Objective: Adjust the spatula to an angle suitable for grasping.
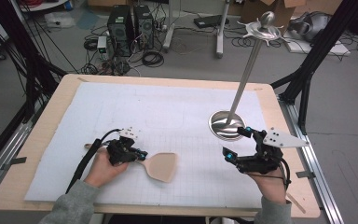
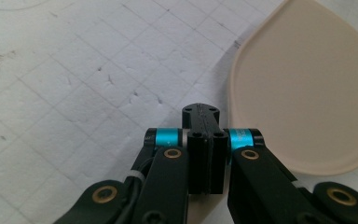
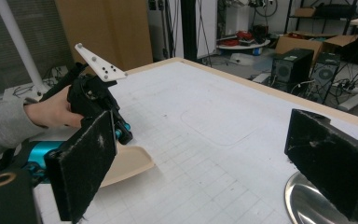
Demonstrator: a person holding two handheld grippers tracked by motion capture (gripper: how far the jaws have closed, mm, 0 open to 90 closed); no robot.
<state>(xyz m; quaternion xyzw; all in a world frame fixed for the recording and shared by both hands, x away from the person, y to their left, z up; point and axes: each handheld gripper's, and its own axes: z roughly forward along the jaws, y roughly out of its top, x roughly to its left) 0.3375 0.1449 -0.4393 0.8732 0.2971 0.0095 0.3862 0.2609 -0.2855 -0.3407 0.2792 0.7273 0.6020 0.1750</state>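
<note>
Light wooden table [image 1: 42,154] topped with white gridded sheet [image 1: 121,112]. Grey floor [image 1: 9,79] behind carries two black computer towers [image 1: 130,25], tangled black cables [image 1: 151,58], brown cardboard boxes [image 1: 284,9].

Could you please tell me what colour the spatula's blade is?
Pale beige spatula blade, best in the left gripper view.

Open mat [image 1: 168,112] between spatula [image 1: 161,166] and steel stand [image 1: 227,125] lies unobstructed.

A pale wooden spatula [image 1: 154,164] lies flat on the white mat, blade toward the table's middle
</note>
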